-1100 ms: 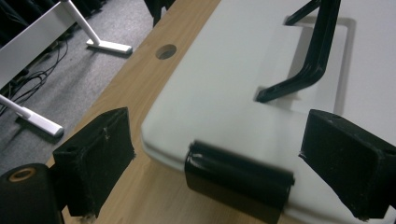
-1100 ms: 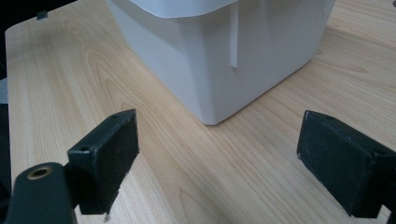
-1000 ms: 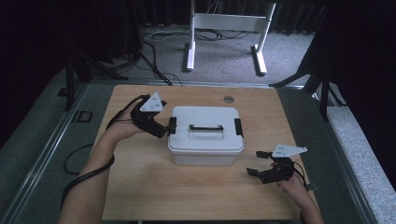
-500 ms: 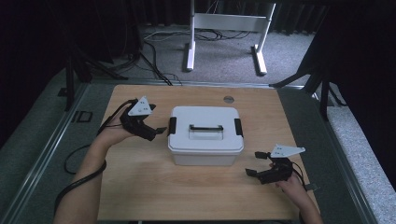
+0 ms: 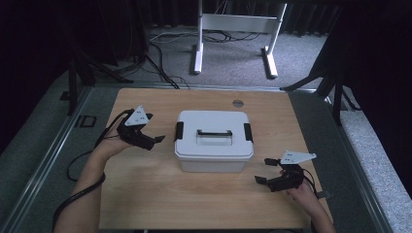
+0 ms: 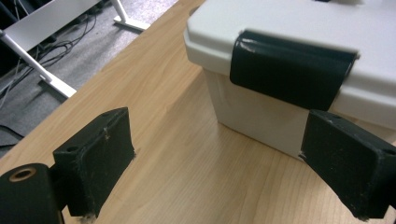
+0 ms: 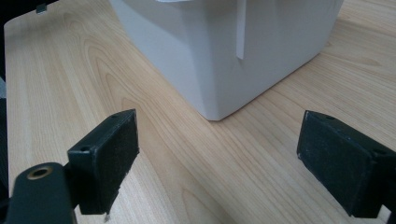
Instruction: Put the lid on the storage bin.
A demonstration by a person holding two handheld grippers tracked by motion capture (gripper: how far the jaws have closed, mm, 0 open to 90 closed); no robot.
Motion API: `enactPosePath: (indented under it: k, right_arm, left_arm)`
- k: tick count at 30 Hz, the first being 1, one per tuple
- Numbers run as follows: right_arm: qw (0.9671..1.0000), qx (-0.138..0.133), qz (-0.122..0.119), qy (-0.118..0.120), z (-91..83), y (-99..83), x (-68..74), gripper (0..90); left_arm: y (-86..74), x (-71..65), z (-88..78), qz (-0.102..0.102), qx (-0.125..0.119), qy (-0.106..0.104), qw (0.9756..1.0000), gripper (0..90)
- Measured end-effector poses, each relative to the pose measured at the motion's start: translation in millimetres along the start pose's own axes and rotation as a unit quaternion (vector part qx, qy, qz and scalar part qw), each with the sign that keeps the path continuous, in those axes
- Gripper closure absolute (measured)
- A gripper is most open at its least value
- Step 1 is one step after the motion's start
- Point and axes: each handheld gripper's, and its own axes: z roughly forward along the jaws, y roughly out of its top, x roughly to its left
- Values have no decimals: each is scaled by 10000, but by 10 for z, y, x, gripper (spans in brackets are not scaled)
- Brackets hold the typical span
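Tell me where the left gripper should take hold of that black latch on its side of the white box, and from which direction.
Probably grip the black latch by its lower edge, coming in from the box's left end, where the left gripper already faces it with jaws open. The latch wraps from the lid down over the side wall, and its bottom lip looks like the free edge to pull outward and up.

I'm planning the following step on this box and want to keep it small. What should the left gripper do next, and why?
Probably ease the left gripper forward toward the black latch on the near end of the white box. Its jaws stand open and apart from the box, the latch lies just ahead of them and looks shut over the lid's edge, and the right gripper waits open off the box's corner.
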Motion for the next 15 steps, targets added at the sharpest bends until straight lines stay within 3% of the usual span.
enactPosePath:
  k: [15]
  right_arm:
    - [10000,23,-5,-7,9,-15,-5,123]
  left_arm:
    - [-274,-21,69,-169,152,-31,9997,89]
